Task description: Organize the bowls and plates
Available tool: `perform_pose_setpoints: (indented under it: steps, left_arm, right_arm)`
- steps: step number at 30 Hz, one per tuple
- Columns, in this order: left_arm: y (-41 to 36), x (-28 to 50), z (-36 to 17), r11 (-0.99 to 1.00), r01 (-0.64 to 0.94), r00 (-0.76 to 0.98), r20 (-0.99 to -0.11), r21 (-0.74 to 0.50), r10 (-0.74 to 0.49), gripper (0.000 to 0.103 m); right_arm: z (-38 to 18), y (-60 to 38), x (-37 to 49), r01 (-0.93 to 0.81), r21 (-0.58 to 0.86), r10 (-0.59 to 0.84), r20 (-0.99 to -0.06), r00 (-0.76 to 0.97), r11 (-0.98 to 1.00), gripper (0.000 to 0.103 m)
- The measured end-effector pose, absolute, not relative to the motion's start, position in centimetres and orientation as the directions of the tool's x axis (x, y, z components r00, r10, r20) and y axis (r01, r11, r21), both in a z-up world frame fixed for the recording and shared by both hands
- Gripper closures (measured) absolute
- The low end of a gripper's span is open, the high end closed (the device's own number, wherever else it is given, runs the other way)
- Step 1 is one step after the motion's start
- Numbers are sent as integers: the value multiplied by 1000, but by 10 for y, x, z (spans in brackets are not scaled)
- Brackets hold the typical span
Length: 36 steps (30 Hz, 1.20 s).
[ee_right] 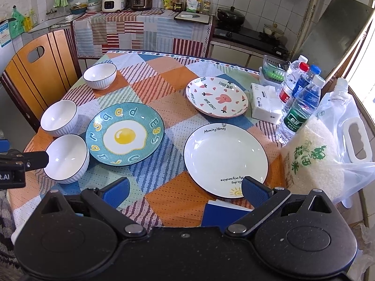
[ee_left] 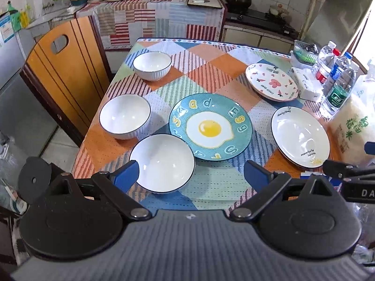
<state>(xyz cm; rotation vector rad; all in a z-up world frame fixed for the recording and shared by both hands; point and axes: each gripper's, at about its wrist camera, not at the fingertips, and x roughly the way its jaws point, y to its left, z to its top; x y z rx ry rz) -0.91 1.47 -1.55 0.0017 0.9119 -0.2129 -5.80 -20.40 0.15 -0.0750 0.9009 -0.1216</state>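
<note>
left wrist: high, near-left | right wrist: high, near-right | both share table (ee_left: 206, 187)

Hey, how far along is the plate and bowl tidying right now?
Nothing looks done: the three white bowls, nearest, middle, far, sit apart, unstacked. The egg plate, white plate and bunny plate lie spread apart on the table. Nothing is in hand: the left gripper and right gripper are open. All stacking remains.

Clothed table (ee_right: 178, 75): bowls (ee_right: 58, 117), plates (ee_right: 225, 161), bottles (ee_right: 302, 107).
</note>
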Motion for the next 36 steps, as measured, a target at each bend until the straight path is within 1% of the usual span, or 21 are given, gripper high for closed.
perform_pose_setpoints:
  steps: [5, 11, 17, 21, 23, 24, 27, 28, 30, 31, 33, 35, 36]
  left_arm:
    - [21, -1, -26, 981, 153, 545, -818, -118, -184, 6]
    - [21, 2, -21, 977, 186, 560, -806, -106, -194, 10]
    - [18, 19, -9, 979, 185, 573, -800, -86, -179, 10]
    - [18, 40, -6, 982, 166, 596, -784, -92, -174, 10]
    - [19, 53, -5, 970, 210, 603, -766, -118, -224, 10]
    - [18, 59, -5, 969, 222, 603, -765, -113, -227, 10]
    - [9, 79, -9, 972, 235, 623, -764, -20, -166, 10]
    - [6, 86, -11, 969, 247, 631, -760, 6, -156, 10]
    - [1, 101, -19, 962, 273, 619, -770, 23, -158, 10]
    - [-2, 110, -24, 956, 293, 600, -780, 7, -178, 10]
    - [-6, 129, -35, 948, 318, 566, -799, -15, -203, 14]
    - [-12, 146, -49, 938, 345, 548, -809, -10, -211, 15]
    - [-15, 154, -56, 934, 357, 545, -811, -4, -211, 15]
  right_arm:
    - [1, -205, -58, 75, -116, -138, -779, 612, 990, 0]
    - [2, -207, -56, 77, -112, -136, -784, 606, 991, 0]
    - [8, -212, -50, 65, -83, -105, -774, 624, 994, 0]
    - [12, -214, -37, 48, -117, -120, -756, 644, 992, 0]
    - [14, -217, -29, 10, -113, -90, -734, 673, 994, 0]
    - [14, -218, -25, -15, -99, -61, -722, 689, 995, 0]
    - [8, -222, -17, -120, -80, 39, -653, 757, 990, 0]
    - [3, -221, -12, -130, -91, 41, -645, 763, 987, 0]
    - [-8, -222, -1, -137, -81, 56, -634, 772, 987, 0]
    - [-14, -224, 6, -157, -56, 86, -634, 768, 986, 1]
    - [-30, -228, 19, -167, 17, 139, -639, 756, 986, 7]
    - [-48, -233, 32, -171, 107, 200, -638, 744, 979, 16]
    - [-58, -234, 37, -180, 145, 231, -636, 736, 973, 16]
